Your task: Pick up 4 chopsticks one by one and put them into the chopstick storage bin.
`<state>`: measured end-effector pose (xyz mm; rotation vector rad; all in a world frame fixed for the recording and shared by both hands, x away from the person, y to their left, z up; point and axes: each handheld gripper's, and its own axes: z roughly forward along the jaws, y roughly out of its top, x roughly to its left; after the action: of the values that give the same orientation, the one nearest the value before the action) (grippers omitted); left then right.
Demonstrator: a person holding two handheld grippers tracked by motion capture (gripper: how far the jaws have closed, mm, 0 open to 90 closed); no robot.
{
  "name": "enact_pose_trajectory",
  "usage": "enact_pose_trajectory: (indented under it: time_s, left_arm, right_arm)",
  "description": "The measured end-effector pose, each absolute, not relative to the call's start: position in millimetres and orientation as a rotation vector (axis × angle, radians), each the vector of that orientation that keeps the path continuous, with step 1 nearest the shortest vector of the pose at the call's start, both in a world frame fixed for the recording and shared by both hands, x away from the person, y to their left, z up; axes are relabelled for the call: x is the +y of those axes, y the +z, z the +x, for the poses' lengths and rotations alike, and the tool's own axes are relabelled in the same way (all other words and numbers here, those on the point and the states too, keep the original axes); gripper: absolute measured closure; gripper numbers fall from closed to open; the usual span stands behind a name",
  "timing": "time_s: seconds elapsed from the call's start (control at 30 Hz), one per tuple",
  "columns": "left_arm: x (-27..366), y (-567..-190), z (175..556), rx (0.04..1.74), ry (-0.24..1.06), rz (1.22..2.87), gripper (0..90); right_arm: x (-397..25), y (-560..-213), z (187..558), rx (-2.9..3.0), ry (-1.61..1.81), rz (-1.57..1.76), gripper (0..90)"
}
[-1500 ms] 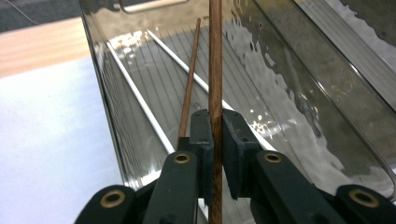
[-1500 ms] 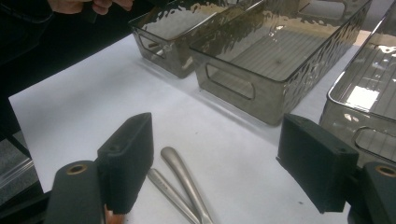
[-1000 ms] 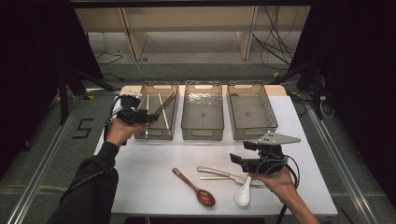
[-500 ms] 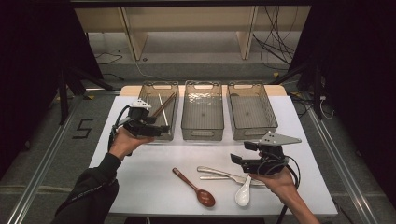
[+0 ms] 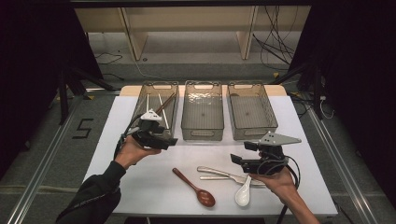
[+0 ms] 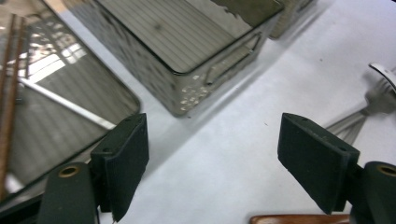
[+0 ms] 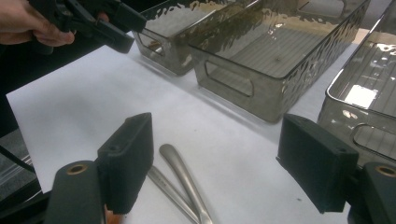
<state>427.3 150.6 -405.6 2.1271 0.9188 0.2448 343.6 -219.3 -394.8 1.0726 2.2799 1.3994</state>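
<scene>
A: Jaws first, from the high view: your left gripper (image 5: pixel 169 141) hangs at the near end of the left bin (image 5: pixel 140 105), holding nothing; your right gripper (image 5: pixel 237 159) sits over the metal cutlery (image 5: pixel 224 175).

B: And the wooden spoon (image 5: pixel 194 187)?

A: On the counter (image 5: pixel 121 140), between your hands. In the left gripper view the jaws are spread, empty. In the right gripper view they are spread above two steel handles (image 7: pixel 182 182), possibly a fork and a spoon.

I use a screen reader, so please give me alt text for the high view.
Two hand-held grippers, left gripper and right gripper, both open, hover over a white table. Three smoky plastic bins line the far side; a wooden spoon, metal cutlery and a white spoon lie near.
</scene>
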Motion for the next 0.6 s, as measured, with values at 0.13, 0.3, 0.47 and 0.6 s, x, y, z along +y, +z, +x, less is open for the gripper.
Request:
enact_pose_trajectory:
  time_s: [0.13,0.3,0.47,0.6]
  left_arm:
    - [142,-412,424,0.893,0.22,2.154,24.0]
    - [133,-418,418,0.872,0.203,2.177,23.7]
    - [126,-424,413,0.845,0.192,2.216,28.3]
    - [121,-430,410,0.819,0.164,2.255,36.5]
  right_arm:
    - [-220,-395,344,2.277,1.402,1.078,27.6]
    - [-219,-395,344,2.278,1.404,1.076,27.5]
    - [-219,-394,343,2.277,1.404,1.076,27.6]
    - [-219,-395,344,2.279,1.401,1.074,27.6]
